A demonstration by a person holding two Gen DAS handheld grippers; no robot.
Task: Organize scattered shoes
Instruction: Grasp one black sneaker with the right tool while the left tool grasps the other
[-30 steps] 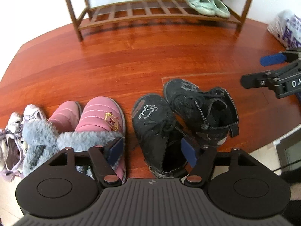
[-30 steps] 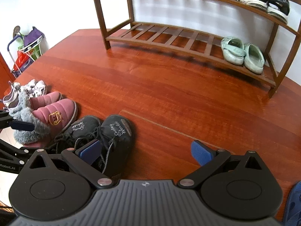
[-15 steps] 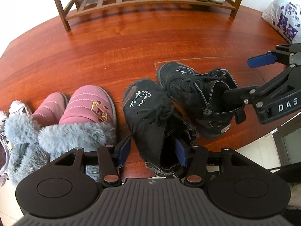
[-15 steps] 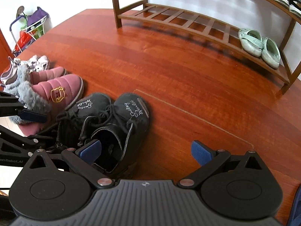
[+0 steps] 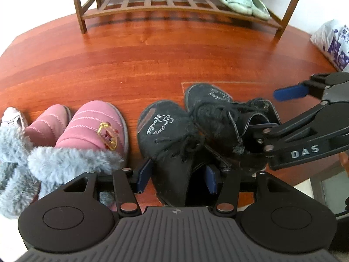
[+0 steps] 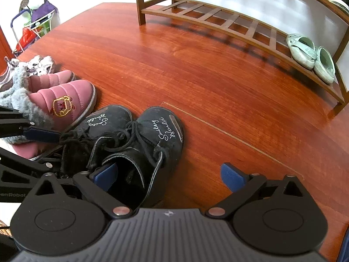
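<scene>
Two black lace-up boots with silver script stand side by side on the red wooden floor. My left gripper (image 5: 177, 178) is open, its blue pads either side of the left boot's (image 5: 168, 135) ankle. My right gripper (image 6: 169, 175) is open and wide; its left pad is inside the opening of the right boot (image 6: 150, 146), its right pad over bare floor. The right gripper also shows in the left wrist view (image 5: 290, 104), astride the right boot (image 5: 220, 113). The left boot shows in the right wrist view (image 6: 96, 128).
Pink fur-trimmed boots (image 5: 87, 135) and white sneakers (image 6: 35, 63) stand left of the black pair. A wooden shoe rack (image 5: 178, 2) stands at the far wall with green clogs (image 5: 244, 4) on its lower shelf. A printed bag (image 5: 333, 41) lies at right.
Both grippers have come down and forward onto the black boots. The left jaws have narrowed around the left boot; the right gripper's left pad has entered the right boot's opening.
</scene>
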